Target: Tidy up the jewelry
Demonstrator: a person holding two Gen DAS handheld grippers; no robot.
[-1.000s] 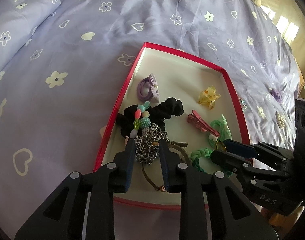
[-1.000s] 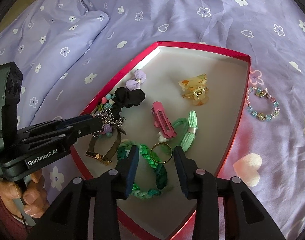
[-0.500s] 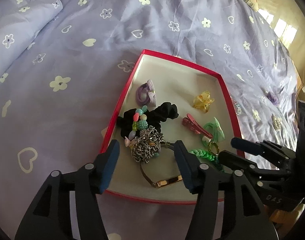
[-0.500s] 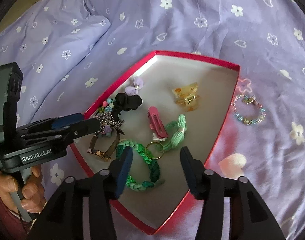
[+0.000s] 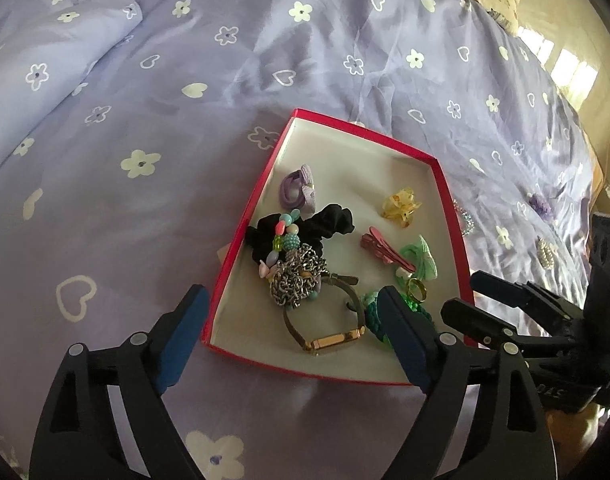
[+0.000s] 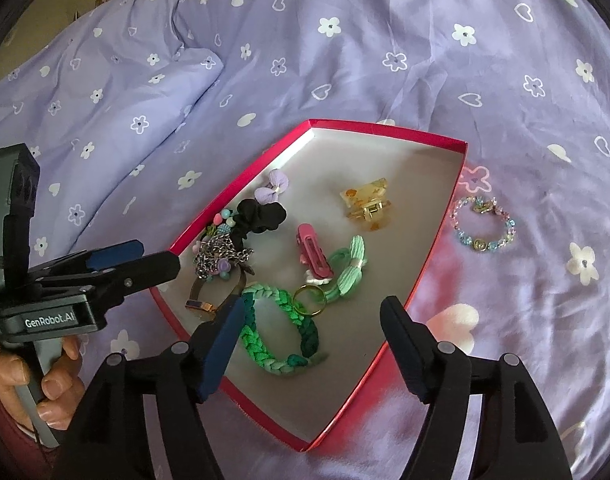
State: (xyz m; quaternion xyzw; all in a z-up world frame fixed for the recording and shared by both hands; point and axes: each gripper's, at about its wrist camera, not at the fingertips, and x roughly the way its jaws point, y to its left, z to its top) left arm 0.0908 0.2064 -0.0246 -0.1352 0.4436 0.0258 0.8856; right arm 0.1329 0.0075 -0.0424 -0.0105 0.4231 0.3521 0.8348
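Overhead, through the left wrist view, I saw my left gripper (image 5: 291, 322) with jaws just spread wide, nothing pinched; the silver chain (image 5: 297, 282) lay loose below in the red tray (image 5: 241, 240) on the lilac bedspread (image 5: 145, 208). Through the right wrist view, my right gripper (image 6: 311, 322) had likewise just opened, empty, above the gold ring (image 6: 309, 300) resting beside the green braided band (image 6: 281, 336); a beaded bracelet (image 6: 485, 226) lay outside the tray.

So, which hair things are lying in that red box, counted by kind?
Hair clips: 2, yellow claw clip and pink clip
Hair ties: 3, purple tie, black scrunchie, mint tie
Total: 5 in the red box
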